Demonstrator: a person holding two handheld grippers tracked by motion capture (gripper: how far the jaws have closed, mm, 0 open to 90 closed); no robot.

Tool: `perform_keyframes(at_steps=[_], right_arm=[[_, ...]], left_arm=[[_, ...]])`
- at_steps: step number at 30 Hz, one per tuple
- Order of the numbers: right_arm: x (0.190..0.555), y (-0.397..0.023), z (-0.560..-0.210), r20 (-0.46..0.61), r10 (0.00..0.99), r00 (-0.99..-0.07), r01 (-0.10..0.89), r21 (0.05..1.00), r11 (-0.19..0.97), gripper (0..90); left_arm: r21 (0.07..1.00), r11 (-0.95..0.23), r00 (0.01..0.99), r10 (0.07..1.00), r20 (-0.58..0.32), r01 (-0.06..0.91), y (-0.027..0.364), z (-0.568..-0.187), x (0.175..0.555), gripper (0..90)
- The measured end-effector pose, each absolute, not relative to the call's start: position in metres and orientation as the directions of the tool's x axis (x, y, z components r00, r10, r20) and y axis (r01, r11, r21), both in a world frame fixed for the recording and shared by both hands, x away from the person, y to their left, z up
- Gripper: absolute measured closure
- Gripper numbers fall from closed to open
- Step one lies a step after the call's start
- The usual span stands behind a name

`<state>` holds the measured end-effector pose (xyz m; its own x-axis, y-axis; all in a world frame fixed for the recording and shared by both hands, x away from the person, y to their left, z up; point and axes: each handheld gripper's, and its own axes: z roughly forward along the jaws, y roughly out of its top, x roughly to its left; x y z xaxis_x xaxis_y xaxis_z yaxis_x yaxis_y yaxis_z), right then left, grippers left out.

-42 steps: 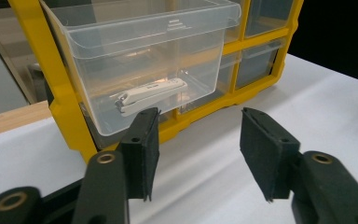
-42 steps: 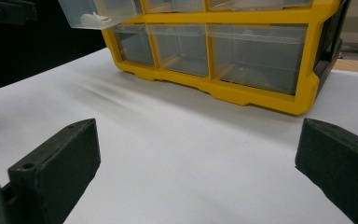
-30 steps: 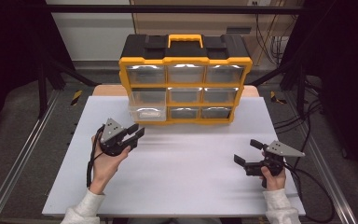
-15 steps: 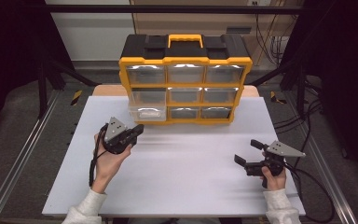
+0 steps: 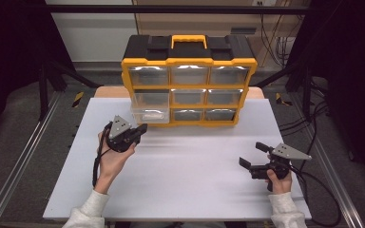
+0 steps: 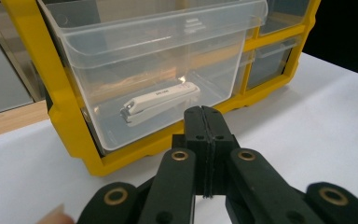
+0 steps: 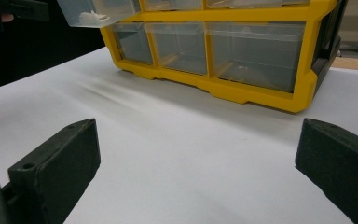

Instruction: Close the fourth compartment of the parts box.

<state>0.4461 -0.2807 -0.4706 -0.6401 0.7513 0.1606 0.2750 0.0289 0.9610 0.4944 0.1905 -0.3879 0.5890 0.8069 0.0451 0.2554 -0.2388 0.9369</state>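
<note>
Organizer [image 5: 188, 61] at table's [image 5: 180, 190] far edge, btm-left drawer [image 6: 158, 60] pulled out w/ nail clipper [image 6: 161, 100] inside; left gripper [image 5: 140, 129] just before it, right gripper [image 5: 252, 156] well apart.

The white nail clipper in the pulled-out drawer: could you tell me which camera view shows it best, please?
The left gripper view: the nail clipper lies close and sharp inside the clear drawer. The right gripper view gives a small white blur; in the high view I cannot make it out.

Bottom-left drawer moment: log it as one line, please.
left gripper: shut, empty, facing drawer | drawer: pulled partly out | nail clipper: inside | right gripper: open, empty
</note>
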Motion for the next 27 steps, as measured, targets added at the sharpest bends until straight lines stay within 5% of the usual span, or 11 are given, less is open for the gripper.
perform_keyframes(at_steps=[27], right_arm=[[0.446,-0.281,-0.47,0.165,0.753,-0.637,0.275,0.961,0.022,0.3]], left_arm=[[0.935,-0.233,0.573,0.818,0.04,0.267,0.187,-0.385,0.516,89.5]])
